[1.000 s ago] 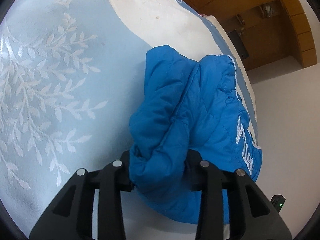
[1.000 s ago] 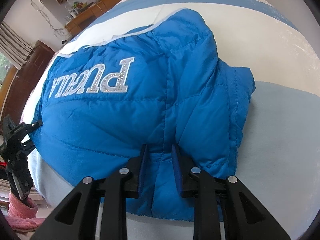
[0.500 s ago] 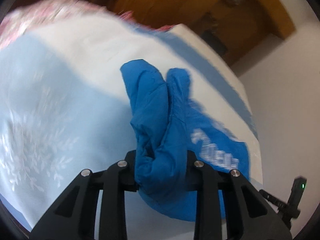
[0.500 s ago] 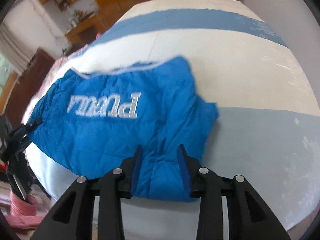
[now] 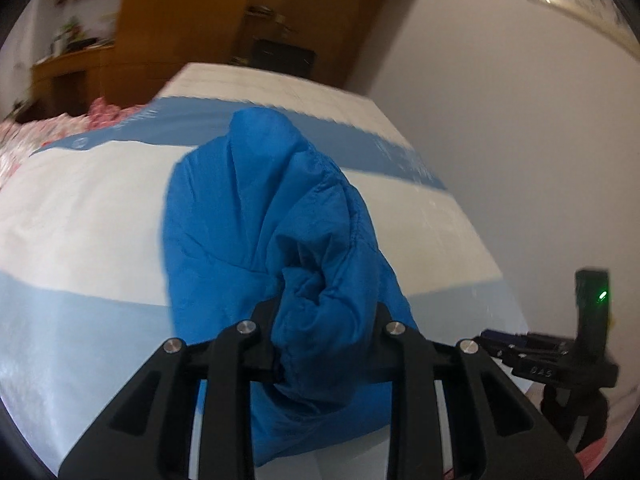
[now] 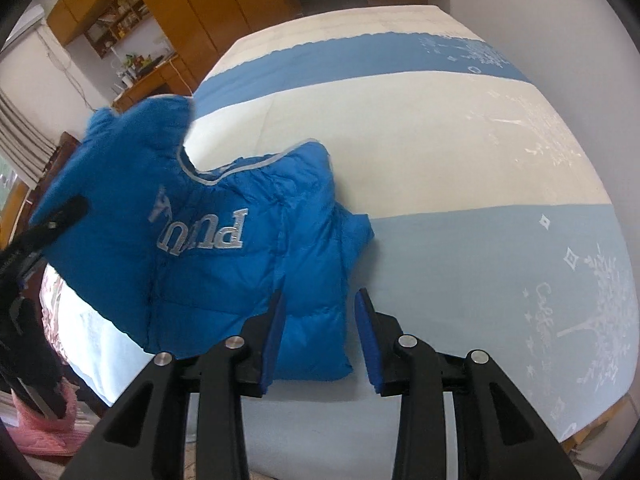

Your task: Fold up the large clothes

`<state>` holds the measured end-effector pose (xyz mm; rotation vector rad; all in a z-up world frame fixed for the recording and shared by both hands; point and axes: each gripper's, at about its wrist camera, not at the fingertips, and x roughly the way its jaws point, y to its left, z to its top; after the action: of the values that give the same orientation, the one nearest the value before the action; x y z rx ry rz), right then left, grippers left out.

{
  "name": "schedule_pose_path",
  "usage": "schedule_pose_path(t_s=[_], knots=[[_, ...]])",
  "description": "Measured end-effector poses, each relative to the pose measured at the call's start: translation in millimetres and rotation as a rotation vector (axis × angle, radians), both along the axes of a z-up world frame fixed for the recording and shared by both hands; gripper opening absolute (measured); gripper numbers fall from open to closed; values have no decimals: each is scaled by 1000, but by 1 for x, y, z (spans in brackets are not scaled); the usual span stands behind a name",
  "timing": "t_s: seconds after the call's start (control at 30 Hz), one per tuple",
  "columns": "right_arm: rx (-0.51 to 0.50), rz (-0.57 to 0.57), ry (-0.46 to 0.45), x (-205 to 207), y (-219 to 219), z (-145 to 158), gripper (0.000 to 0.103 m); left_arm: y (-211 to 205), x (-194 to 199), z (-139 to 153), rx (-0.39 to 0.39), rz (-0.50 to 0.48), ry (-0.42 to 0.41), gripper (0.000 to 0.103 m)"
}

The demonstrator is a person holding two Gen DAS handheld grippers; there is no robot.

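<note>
We see a blue puffer jacket [image 6: 248,264] lying on the striped bed [image 6: 440,152], with wooden cabinets [image 6: 208,4] beyond the bed. Our left gripper [image 5: 326,340] has its jaws clamped on a lifted fold of the jacket. Our right gripper [image 6: 318,338] holds its jaws apart over the jacket's near edge, gripping nothing.

Your left gripper [image 5: 326,330] points steeply downward with its jaws clamped on a bunched fold of the blue jacket [image 5: 280,220], the fabric bulging out between and above the black fingers [image 5: 264,332]. Your right gripper [image 6: 318,334] also tilts down, its blue pads [image 6: 366,336] standing apart; the jacket's lower corner lies between them, against the left pad and clear of the right one.
</note>
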<state>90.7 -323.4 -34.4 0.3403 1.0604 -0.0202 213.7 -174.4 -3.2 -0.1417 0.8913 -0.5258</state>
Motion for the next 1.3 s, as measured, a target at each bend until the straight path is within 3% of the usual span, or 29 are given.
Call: schedule_pose_path(t_s=[0.27,0.5,0.63,0.73,0.8,0.9,1.03,1.17,1.3], knots=[[14,-16,30,-2,-12,-11,36,-72,17,-70,115,-129,125,25],[22,-7,40,2,-12,-17,36,-88,24,-116,165,-170,153,28],[29,7,47,9,-12,-21,37,-83,23,-124,157,-170,165,28],[38,25,44,16,-9,-20,37,-75,21,-111,106,-174,194,30],[41,34,37,22,-8,-16,40,-67,18,-101,55,-188,210,42],[54,53,29,32,-5,-10,45,-52,20,-79,-28,-211,237,50],[98,88,16,50,1,3,53,-19,18,-41,-110,-186,211,50],[186,122,37,74,8,10,71,16,34,-23,-3,-57,185,50],[219,138,86,100,21,2,74,37,60,-36,131,68,200,49]])
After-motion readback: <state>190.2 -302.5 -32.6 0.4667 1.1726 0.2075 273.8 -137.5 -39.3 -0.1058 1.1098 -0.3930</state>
